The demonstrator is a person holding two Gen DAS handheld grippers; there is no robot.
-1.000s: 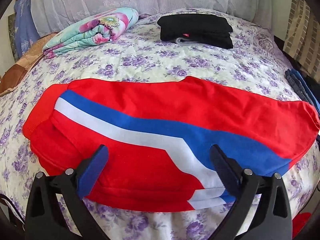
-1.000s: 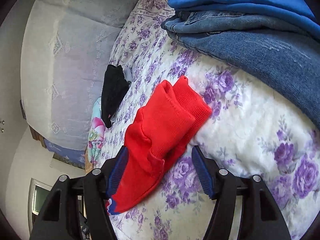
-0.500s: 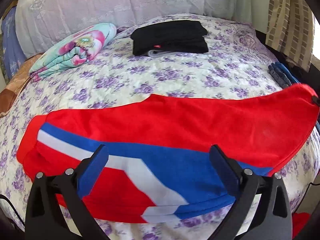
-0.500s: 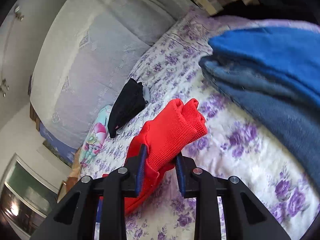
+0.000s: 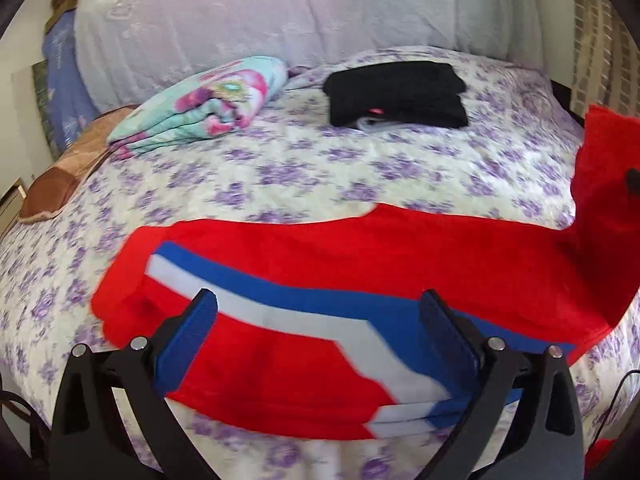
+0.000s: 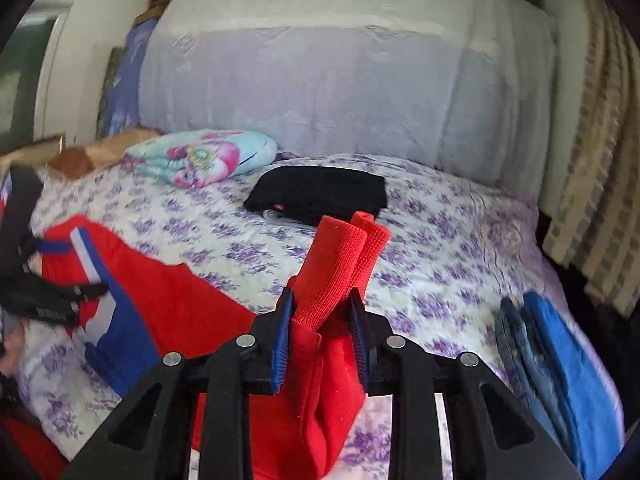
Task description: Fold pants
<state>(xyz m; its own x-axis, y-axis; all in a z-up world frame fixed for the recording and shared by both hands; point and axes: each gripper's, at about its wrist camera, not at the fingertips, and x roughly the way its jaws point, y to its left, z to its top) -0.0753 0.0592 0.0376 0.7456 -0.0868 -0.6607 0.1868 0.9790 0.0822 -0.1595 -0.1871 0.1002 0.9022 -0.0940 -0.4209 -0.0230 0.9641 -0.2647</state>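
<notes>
Red pants (image 5: 360,264) with a blue and white stripe lie lengthwise across the flowered bed (image 5: 320,168). My left gripper (image 5: 318,336) hovers open just above their near, striped part, with nothing pinched. My right gripper (image 6: 322,320) is shut on the ribbed red cuff (image 6: 340,256), which sticks up between the blue pads. That leg end is lifted off the bed and shows as raised red cloth (image 5: 600,184) at the right edge of the left wrist view. The rest of the pants (image 6: 180,304) trails left toward the left gripper (image 6: 60,280).
A folded black garment (image 5: 396,94) and a folded floral blanket (image 5: 208,108) lie at the back of the bed, before a cloth-covered headboard (image 5: 280,12). Folded jeans and a blue garment (image 6: 552,368) are stacked at the bed's right edge. A checked curtain (image 6: 592,160) hangs on the right.
The right gripper closed on the red cuff, rolled upright and lifted it off the bed, away from the jeans pile. The left gripper shifted slightly and stayed open over the pants.
</notes>
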